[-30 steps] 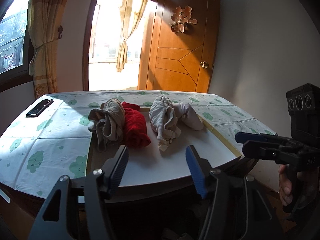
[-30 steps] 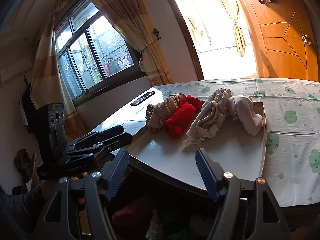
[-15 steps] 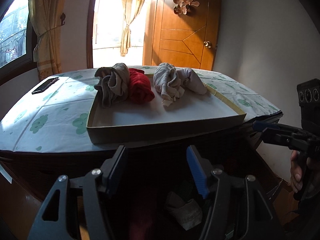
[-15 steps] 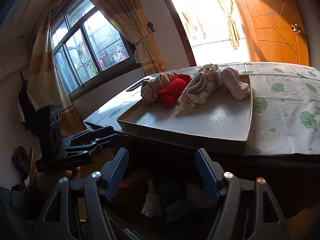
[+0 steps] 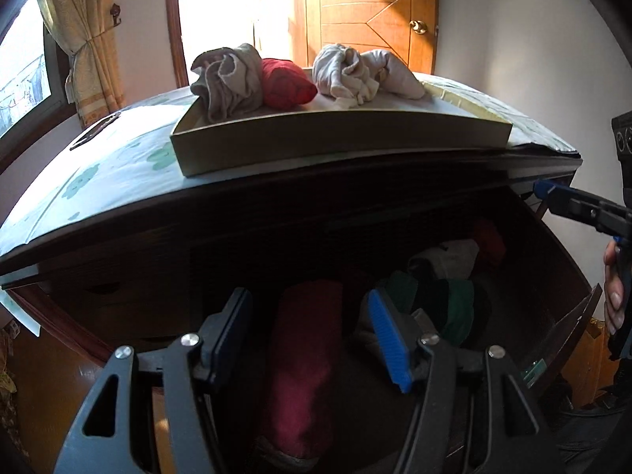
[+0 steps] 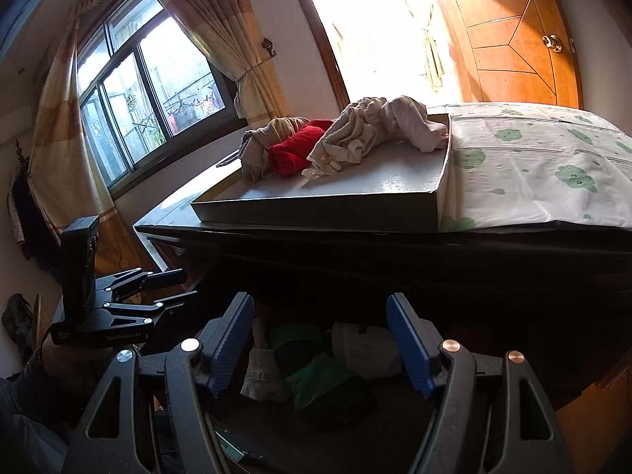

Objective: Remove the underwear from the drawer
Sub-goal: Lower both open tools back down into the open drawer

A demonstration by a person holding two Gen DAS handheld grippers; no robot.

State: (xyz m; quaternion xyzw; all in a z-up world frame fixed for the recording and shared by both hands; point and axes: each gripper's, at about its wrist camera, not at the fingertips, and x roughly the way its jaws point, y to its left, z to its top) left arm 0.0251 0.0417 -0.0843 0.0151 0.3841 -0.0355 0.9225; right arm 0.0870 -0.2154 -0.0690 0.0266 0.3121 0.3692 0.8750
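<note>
Dark-red rolled underwear (image 5: 304,359) is seen lying in the open drawer (image 5: 568,316) beneath the counter (image 5: 118,166), framed by the released left tongs (image 5: 312,335); the right tongs (image 6: 320,339) are likewise held released, empty.

The dark wooden drawer (image 5: 561,276) has a smooth, faintly glossy finish. Inside lies a maroon knitted cloth roll (image 5: 304,355) — soft and matt — beside green and white cotton underwear (image 6: 316,359). Above, the shallow cardboard tray (image 5: 339,138) looks matt outside, lightly pebbled within. Under it, a plastic-looking table cover printed with green clouds (image 6: 533,166) shines — smooth, creased.
</note>
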